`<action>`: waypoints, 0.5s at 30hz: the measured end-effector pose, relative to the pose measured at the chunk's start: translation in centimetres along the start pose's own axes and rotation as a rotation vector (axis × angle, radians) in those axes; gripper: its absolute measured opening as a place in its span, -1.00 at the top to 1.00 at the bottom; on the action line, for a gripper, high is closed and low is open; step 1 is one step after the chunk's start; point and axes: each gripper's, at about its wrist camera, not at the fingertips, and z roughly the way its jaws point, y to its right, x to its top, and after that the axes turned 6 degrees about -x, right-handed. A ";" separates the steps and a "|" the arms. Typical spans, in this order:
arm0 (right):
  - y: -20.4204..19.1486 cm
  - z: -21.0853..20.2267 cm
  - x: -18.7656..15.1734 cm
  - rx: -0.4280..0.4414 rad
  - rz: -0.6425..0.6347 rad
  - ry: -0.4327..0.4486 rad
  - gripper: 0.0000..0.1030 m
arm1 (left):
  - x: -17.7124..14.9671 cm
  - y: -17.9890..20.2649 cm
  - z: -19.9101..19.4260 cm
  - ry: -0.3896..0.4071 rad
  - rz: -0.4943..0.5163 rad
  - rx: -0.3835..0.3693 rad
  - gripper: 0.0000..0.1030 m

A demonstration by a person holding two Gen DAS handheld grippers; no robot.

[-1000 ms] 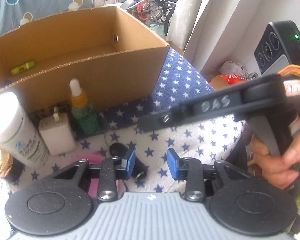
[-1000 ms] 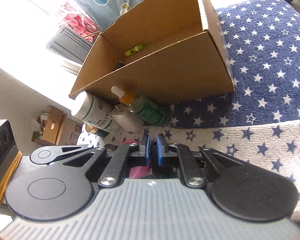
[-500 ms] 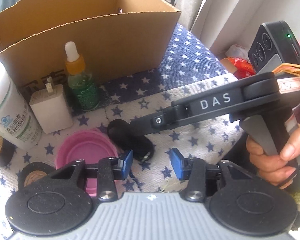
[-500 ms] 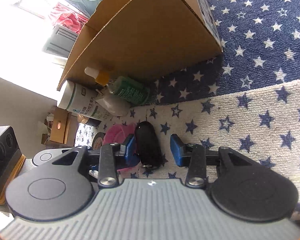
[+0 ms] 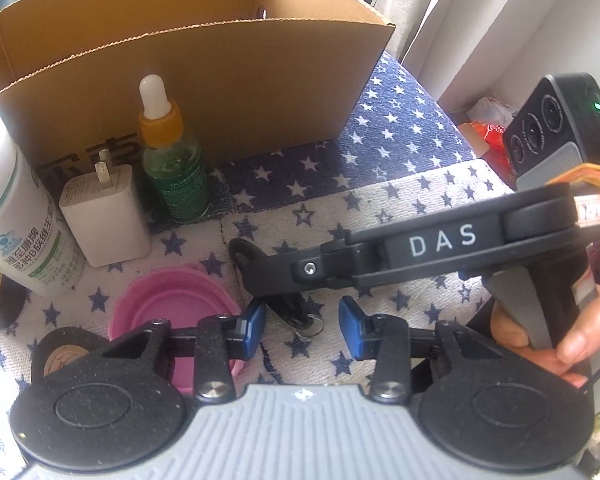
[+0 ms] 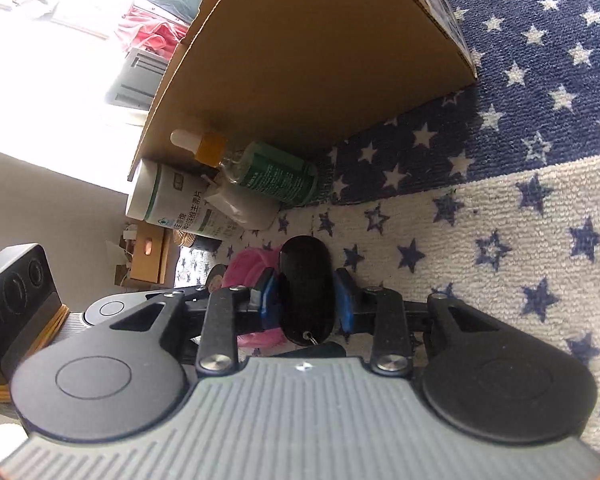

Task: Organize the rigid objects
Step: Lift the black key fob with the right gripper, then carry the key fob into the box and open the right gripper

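The right hand-held gripper (image 6: 305, 300) is down on the star-patterned cloth (image 6: 500, 240), its blue pads on either side of a black key fob (image 6: 306, 288); the jaws are closing, and both pads appear to touch the fob's sides, so it is grasping the fob. A small metal ring shows at the fob's near end. In the left wrist view the same fob (image 5: 290, 314) lies at about 12 o'clock from the left hand-held gripper (image 5: 302, 330), mostly hidden under the right tool's black finger. The left gripper's jaws are closing too, but nothing sits between its pads: it is released, hovering over the cloth.

At 11 o'clock from the fob in the left view stand a green dropper bottle (image 5: 172, 160), a white charger plug (image 5: 104, 216) and a white vitamin bottle (image 5: 16, 216), all lined up against the front wall of the cardboard box (image 5: 240, 80). A pink lid (image 5: 172, 308) lies just beside the fob at 9 o'clock, with a roll of black tape (image 5: 64, 354) further left. A person's hand (image 5: 564, 344) grips the right tool's handle at 3 o'clock.
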 end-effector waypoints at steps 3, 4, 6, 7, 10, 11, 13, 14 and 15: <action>-0.4 -0.5 -0.2 -0.017 -0.015 0.020 0.44 | -0.1 0.2 -0.3 0.009 0.009 0.018 0.41; -0.5 -0.7 -0.3 -0.020 -0.015 0.024 0.44 | -0.1 0.4 -0.5 0.014 0.010 0.011 0.41; -0.9 -1.3 -0.5 -0.025 -0.022 0.036 0.44 | -0.2 0.6 -1.1 0.029 0.022 0.003 0.41; -1.2 -1.7 -0.7 -0.031 -0.027 0.044 0.44 | -0.2 0.8 -1.4 0.037 0.030 0.001 0.41; -2.6 -3.3 -0.9 -0.048 -0.055 0.078 0.44 | -0.1 1.6 -3.2 0.078 0.055 -0.012 0.41; -3.4 -4.0 -0.9 -0.054 -0.068 0.095 0.44 | 0.1 1.8 -4.2 0.104 0.064 -0.022 0.41; -5.5 -5.7 -0.6 -0.067 -0.118 0.138 0.44 | 0.7 2.1 -6.2 0.154 0.083 -0.028 0.41; -6.9 -6.5 0.0 -0.071 -0.153 0.164 0.43 | 1.3 2.1 -7.5 0.191 0.095 -0.024 0.41; -8.2 -7.1 0.6 -0.071 -0.183 0.184 0.43 | 1.9 2.0 -8.6 0.219 0.101 -0.020 0.40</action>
